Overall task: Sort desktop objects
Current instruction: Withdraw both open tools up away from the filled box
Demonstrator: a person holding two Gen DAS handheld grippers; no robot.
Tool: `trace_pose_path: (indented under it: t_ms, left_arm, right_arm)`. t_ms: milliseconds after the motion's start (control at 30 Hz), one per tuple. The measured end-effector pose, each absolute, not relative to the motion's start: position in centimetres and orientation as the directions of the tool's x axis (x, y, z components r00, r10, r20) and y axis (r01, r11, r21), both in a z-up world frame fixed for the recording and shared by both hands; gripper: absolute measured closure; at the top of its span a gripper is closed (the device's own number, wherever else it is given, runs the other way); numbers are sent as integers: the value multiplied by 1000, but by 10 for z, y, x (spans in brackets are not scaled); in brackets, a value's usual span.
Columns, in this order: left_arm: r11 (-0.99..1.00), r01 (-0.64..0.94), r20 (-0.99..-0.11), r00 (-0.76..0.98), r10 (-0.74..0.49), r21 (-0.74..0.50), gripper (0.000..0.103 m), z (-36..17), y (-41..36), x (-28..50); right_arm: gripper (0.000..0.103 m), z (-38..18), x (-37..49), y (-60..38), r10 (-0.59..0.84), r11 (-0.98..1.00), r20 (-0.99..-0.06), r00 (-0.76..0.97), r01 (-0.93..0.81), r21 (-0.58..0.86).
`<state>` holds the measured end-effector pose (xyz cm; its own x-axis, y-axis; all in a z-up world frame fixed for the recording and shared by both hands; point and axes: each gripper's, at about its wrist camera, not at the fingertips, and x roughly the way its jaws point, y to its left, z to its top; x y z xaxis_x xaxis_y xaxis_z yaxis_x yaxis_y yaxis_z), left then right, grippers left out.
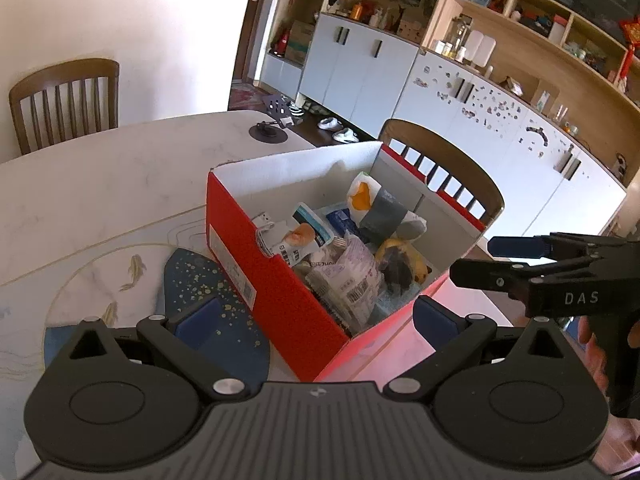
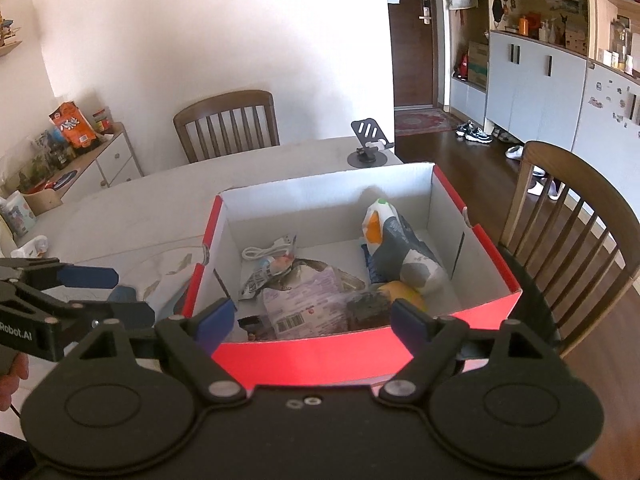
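From the left wrist, the left tool [image 1: 316,316] stands released, its blue pads wide apart with nothing between them, hanging over the near corner of the red box [image 1: 280,292]. The box sits on the bench [image 1: 100,184], partly over a dark blue mat [image 1: 208,304]. Inside lie the sorted things: a grey and white pouch [image 1: 380,208] at twelve o'clock, a printed packet [image 1: 348,284] in the middle, a yellow soft toy [image 1: 400,264] at three. The right tool [image 1: 472,260] shows at three o'clock of the frame, beside the box's right wall, also empty.

From the right wrist, the right tool [image 2: 312,322] hangs released over the near red wall of the box [image 2: 312,356], its pads apart and nothing gripped. A white cable [image 2: 264,251] lies coiled at ten o'clock within the box, the pouch [image 2: 400,248] at one o'clock. A phone stand [image 2: 368,148] waits on the bench at twelve, beyond the box.

The risks, as I judge them: the box sits close to the bench edge on its right side, so a nudge from either tool could shift it outward. Both tools crowd the same corner and could knock together.
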<state>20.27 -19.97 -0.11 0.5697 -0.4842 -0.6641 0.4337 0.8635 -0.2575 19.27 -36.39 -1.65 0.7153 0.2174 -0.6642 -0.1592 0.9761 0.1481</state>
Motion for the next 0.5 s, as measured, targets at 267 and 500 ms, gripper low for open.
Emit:
trace_pose_path:
  t_ms: [267, 500]
  left_arm:
    - [865, 442, -678, 563, -473, -236, 0, -3, -198, 201]
    - [871, 436, -685, 565, -460, -226, 0, -4, -197, 198]
  right_arm:
    - [18, -21, 186, -361, 197, 980, -666, 719, -129, 152]
    - [18, -26, 181, -360, 185, 982, -676, 713, -109, 153]
